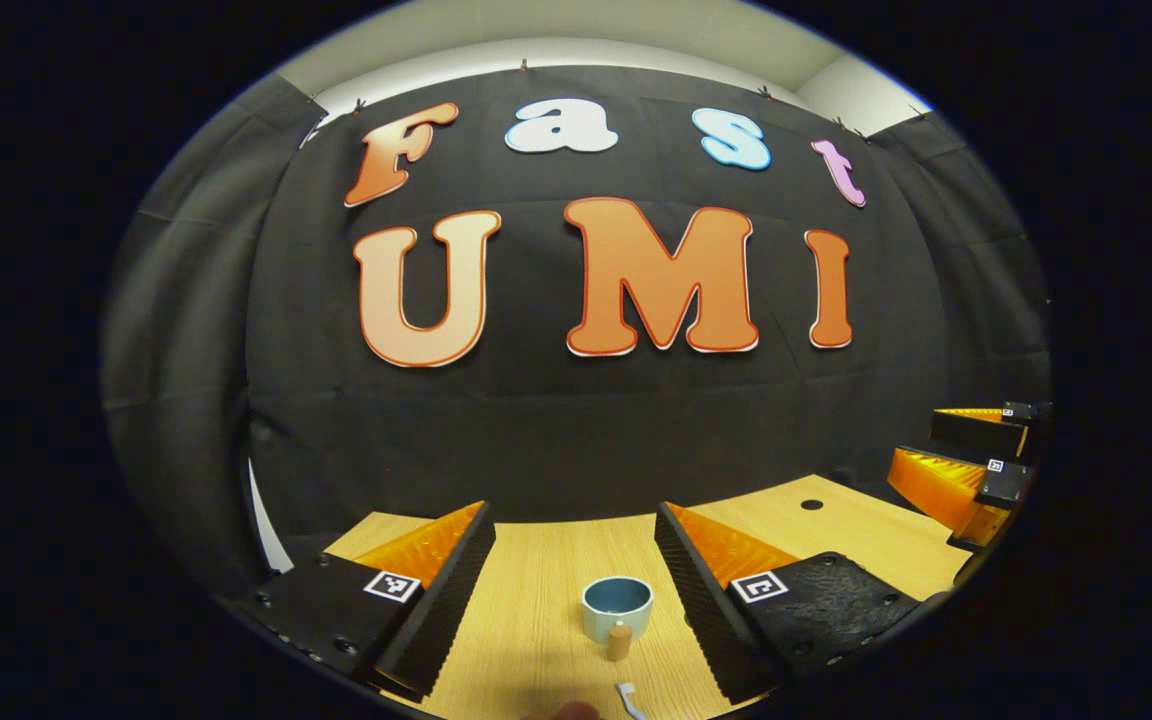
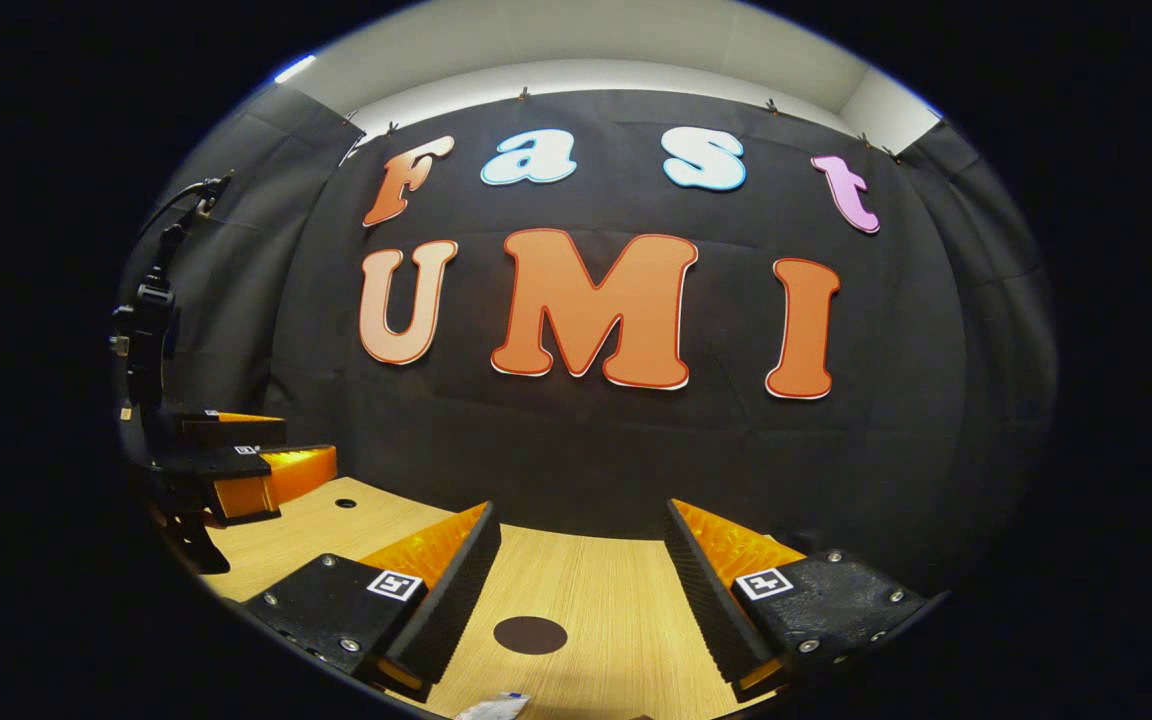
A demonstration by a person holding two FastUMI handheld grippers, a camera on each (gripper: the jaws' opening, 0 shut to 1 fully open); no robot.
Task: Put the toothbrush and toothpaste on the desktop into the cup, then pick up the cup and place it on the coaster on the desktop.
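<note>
1. Left gripper, left gripper view: jaws spread wide and empty above the wooden desktop. The cup stands upright on the desktop between the two fingers, touching neither; its inside is darker than its pale outer wall.
2. A small cork-coloured cylinder stands just in front of the cup, at its near wall; whether the two touch cannot be told.
3. Toothbrush: only a short white end is seen at the lower edge of the left gripper view, the rest cut off. A blurred rounded shape beside it cannot be identified.
4. Right gripper, right gripper view: jaws likewise wide apart, holding nothing. The coaster, a dark flat disc, lies on the desktop between the fingers, nearer the left one.
5. A pale, crumpled object at the bottom edge of the right gripper view is cut off; possibly the toothpaste, but this cannot be confirmed.
6. A small dark hole marks the desktop near its rear edge, between the two grippers.
7. The black cloth wall closes off the desktop's far edge; bare wood lies ahead of both grippers up to it.
</note>
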